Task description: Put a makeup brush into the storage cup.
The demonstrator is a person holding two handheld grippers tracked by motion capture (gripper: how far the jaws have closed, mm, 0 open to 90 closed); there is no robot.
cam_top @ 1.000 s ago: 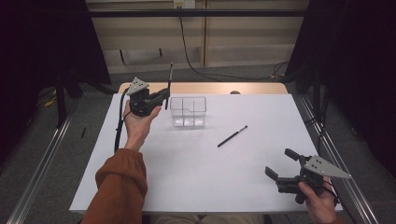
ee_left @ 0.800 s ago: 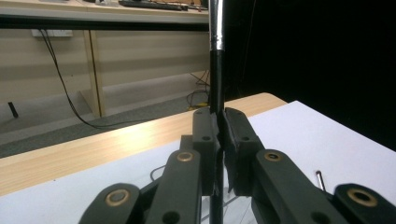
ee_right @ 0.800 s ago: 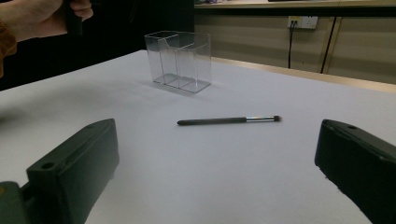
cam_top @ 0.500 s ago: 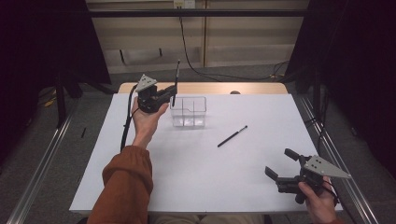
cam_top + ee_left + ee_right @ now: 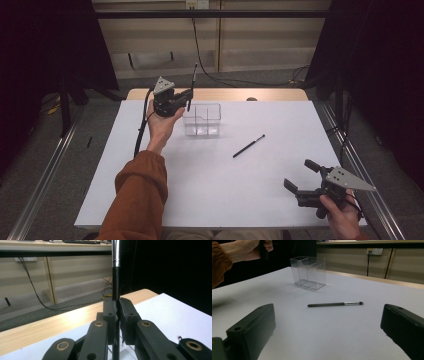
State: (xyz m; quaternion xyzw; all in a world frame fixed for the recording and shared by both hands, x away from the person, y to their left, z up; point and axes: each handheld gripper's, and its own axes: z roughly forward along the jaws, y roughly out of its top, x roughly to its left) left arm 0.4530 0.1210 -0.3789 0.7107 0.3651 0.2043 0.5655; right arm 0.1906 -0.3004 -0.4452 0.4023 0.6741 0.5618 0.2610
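The left gripper, upper left of centre in the high view, is clamped on a thin black brush held nearly upright, long axis vertical. The clear box stands just right of and below the jaws, so the brush's lower end sits near the box's left rim; judged next step is lowering it into a compartment. The right gripper, lower right, has its jaws apart with nothing between them. A second brush lies flat at centre, angled lower left to upper right, nearer this gripper. In the left gripper view, the held brush is cut off at top and bottom; which compartment lies beneath is unclear.
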